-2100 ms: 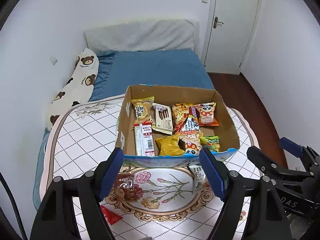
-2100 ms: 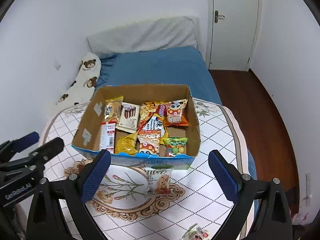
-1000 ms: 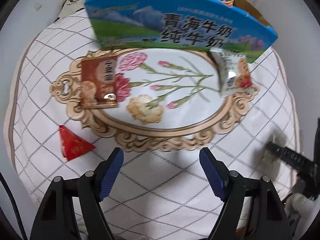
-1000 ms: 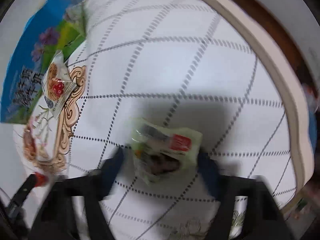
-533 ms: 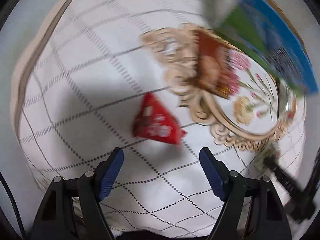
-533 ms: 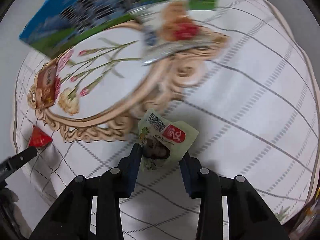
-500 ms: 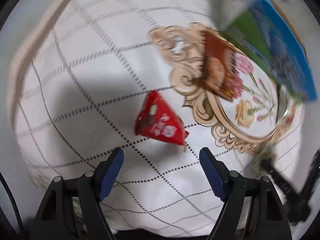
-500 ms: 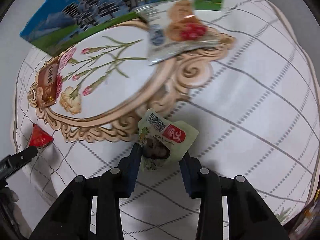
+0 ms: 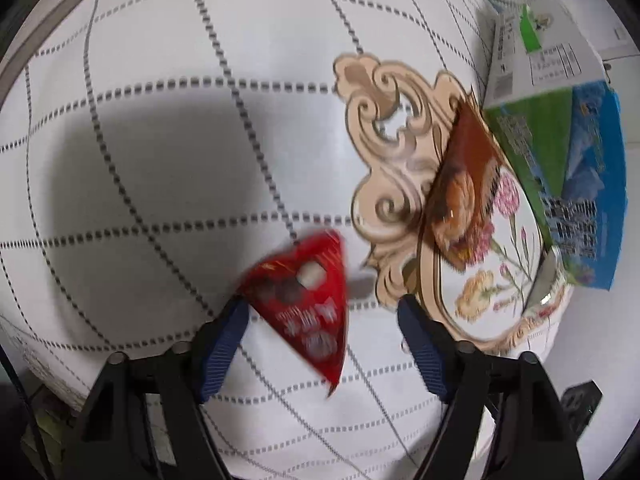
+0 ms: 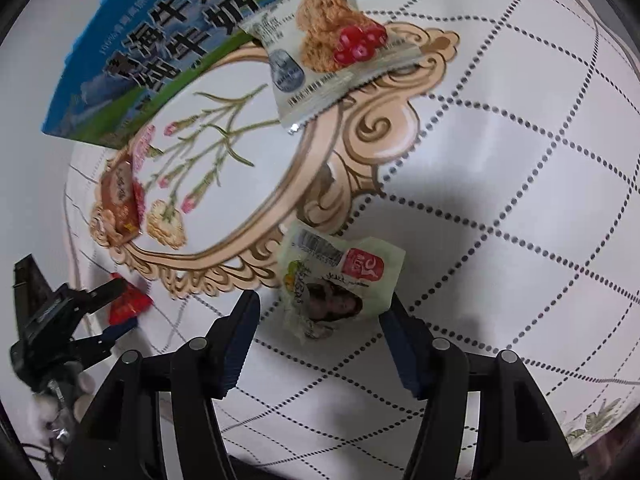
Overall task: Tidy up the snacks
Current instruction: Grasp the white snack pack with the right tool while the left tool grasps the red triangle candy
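Observation:
A red triangular snack packet (image 9: 306, 298) lies on the white quilted tablecloth (image 9: 160, 160) between the open jaws of my left gripper (image 9: 322, 326). It also shows in the right wrist view (image 10: 130, 303), where my left gripper (image 10: 116, 306) straddles it. A pale green snack packet (image 10: 334, 280) lies between the jaws of my right gripper (image 10: 320, 322), which is open and not clamping it. The blue and green cardboard box (image 10: 160, 36) stands further back.
A brown snack packet (image 9: 464, 192) lies by the box (image 9: 568, 160) and shows in the right wrist view (image 10: 120, 200). A white cereal-bar packet (image 10: 320, 48) leans at the box front. The table edge is close behind both grippers.
My left gripper has closed in on the red packet, which now sits between its jaws. My right gripper was shut on the green packet and now has wider jaws.

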